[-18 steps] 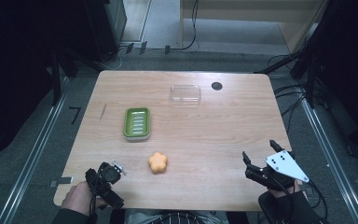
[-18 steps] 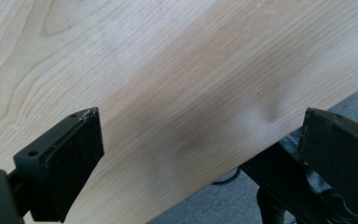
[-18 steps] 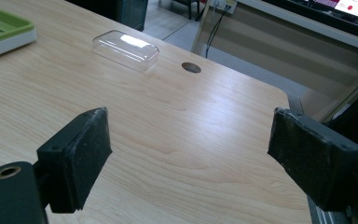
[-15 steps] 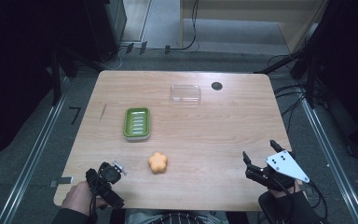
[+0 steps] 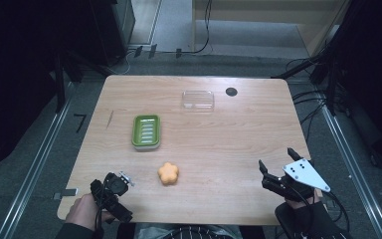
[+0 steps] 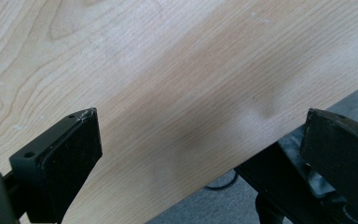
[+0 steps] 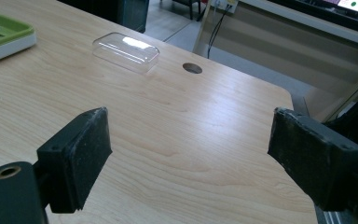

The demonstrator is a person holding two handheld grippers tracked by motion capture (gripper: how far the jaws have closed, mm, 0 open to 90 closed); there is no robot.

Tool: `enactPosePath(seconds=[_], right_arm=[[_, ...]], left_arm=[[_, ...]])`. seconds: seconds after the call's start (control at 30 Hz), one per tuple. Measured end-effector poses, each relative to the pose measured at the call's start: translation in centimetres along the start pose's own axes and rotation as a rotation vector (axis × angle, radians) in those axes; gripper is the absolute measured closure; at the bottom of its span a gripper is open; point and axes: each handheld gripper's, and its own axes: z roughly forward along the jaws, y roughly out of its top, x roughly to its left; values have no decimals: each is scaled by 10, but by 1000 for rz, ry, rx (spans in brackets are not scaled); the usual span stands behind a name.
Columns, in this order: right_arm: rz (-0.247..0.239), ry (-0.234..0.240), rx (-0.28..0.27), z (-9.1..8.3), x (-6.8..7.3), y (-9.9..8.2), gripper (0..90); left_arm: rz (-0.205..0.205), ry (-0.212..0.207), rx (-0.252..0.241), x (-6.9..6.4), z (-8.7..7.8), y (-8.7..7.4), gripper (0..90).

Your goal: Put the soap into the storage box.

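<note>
A green soap dish (image 5: pixel 146 132) sits left of the table's middle, and its corner shows at the far left in the right gripper view (image 7: pixel 2 35). An orange flower-shaped soap (image 5: pixel 168 173) lies nearer the front edge. A clear plastic lid (image 5: pixel 198 99) (image 7: pixel 127 51) rests toward the back. My left gripper (image 5: pixel 110 195) (image 6: pixel 200 135) is held at the front left corner, open over bare wood beside the table's edge. My right gripper (image 5: pixel 275 159) (image 7: pixel 189 135) hovers open at the front right, with nothing between its jaws, facing the lid.
The wooden table (image 5: pixel 238 134) has a round cable hole (image 5: pixel 231 91) (image 7: pixel 192 68) right of the lid. A dark pen-like mark (image 5: pixel 110 118) lies near the left edge. Metal rails and cables run along the floor on both sides.
</note>
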Motion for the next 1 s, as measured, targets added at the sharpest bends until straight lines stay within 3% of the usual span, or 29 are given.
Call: enactPosePath(seconds=[0.13,0.17,0.27,0.53,0.73,1.0], right_arm=[[-5,4,-6,-1,3,2,133],[-25,6,-1,0,5,3,134],[-16,0,-8,0,5,3,133],[-17,2,0,0,4,2,134],[-26,9,-3,1,6,3,133],[-26,11,0,3,6,4,133]], left_arm=[[6,-10,-8,0,1,-1,0],[8,-13,-11,-1,1,-1,0],[27,-49,-42,-1,-1,5,0],[33,-47,-80,-2,-4,20,0],[70,-50,-71,-10,-2,33,0],[87,-67,-82,-13,-2,46,0]])
